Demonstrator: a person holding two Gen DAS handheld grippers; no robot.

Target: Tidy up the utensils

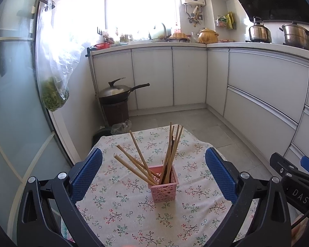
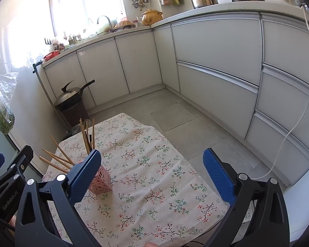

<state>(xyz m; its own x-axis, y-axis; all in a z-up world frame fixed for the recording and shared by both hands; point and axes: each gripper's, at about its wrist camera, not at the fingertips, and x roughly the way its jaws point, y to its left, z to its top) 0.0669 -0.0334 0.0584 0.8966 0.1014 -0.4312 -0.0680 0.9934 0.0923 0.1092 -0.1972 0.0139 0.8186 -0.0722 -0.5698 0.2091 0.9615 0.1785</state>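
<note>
Two blue-padded fingers are framing my left wrist view, and the left gripper [image 1: 153, 174] is hanging spread wide with nothing between its pads. Between the fingers I am seeing a pink perforated basket [image 1: 164, 191] standing upright on the floral tablecloth [image 1: 121, 210], well short of the cloth's far edge. Wooden chopsticks [image 1: 171, 150] are standing in it in two fans: one bunch is leaning left and toward me, the other is rising nearly upright with a dark stick among them. At the right edge I am catching part of the right gripper's black body [image 1: 294, 177]. Farther off, a lidded wok [image 1: 117, 91] is sitting on a dark stand by the white cabinets.

Switching to the right wrist view, the right gripper [image 2: 152, 175] is likewise gaping wide and holding nothing. Its left finger [image 2: 84, 177] is covering part of the basket [image 2: 102, 180], so I cannot tell whether they are touching. The chopsticks [image 2: 86, 138] are sticking up behind that finger. Most of the cloth [image 2: 154, 175] between the pads is lying bare, and the left gripper's body [image 2: 8, 177] is showing at the far left.
</note>
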